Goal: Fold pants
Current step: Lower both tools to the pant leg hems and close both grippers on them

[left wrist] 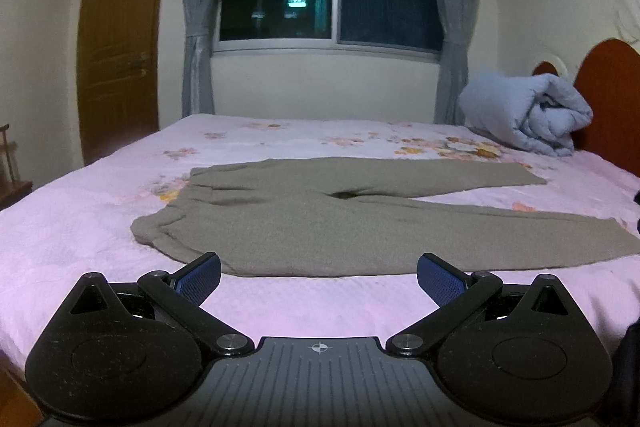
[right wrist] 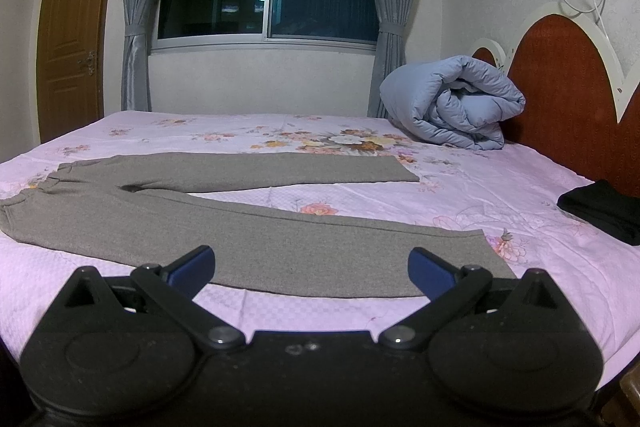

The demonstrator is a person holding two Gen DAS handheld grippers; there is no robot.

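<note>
I see the grey pants spread flat on the bed. My left gripper and right gripper hover above the near edge, jaws released.

Left gripper, right gripper: matte black linkages, silver pivot screws, blue textured pads; crosshair mark on left's ribbed grey base.

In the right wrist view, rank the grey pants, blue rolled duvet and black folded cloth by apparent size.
1. Grey pants, though nearest the camera.
2. Blue rolled duvet, farther back, so possibly understated.
3. Black folded cloth, partly cut off at the frame edge.
</note>
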